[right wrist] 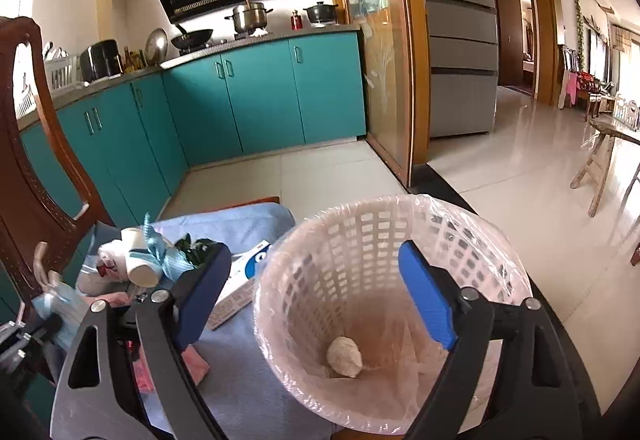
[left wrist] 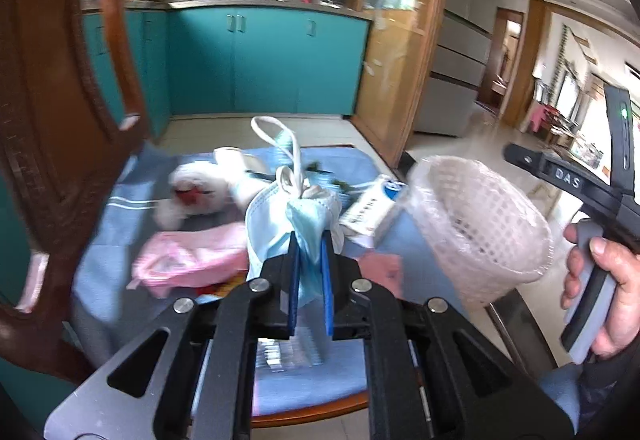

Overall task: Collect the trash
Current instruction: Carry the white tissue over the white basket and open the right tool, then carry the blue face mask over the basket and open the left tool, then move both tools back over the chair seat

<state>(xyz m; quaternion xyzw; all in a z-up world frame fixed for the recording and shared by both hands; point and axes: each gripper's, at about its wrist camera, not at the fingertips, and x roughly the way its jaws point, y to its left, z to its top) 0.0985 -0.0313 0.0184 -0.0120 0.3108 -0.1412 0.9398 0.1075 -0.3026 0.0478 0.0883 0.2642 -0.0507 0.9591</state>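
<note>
My left gripper (left wrist: pixel 310 236) is shut on a light blue face mask (left wrist: pixel 276 215) and holds it above the blue cloth (left wrist: pixel 120 224) on the chair seat. Its white ear loops (left wrist: pixel 280 135) stick up. My right gripper (right wrist: pixel 316 268) straddles the near rim of a pink lattice trash basket (right wrist: pixel 360 240) lined with a clear bag, one finger outside and one inside, spread wide. A crumpled white wad (right wrist: pixel 344 356) lies in the basket bottom. The basket also shows in the left wrist view (left wrist: pixel 480 224), to the right of the mask.
On the cloth lie a pink packet (left wrist: pixel 192 260), white tissue with a red spot (left wrist: pixel 188 195), a white box (left wrist: pixel 372 211), a paper cup (right wrist: pixel 140 260) and dark scraps (right wrist: pixel 192 248). The wooden chair back (left wrist: pixel 60 99) rises at left. Teal kitchen cabinets (right wrist: pixel 260 95) stand behind.
</note>
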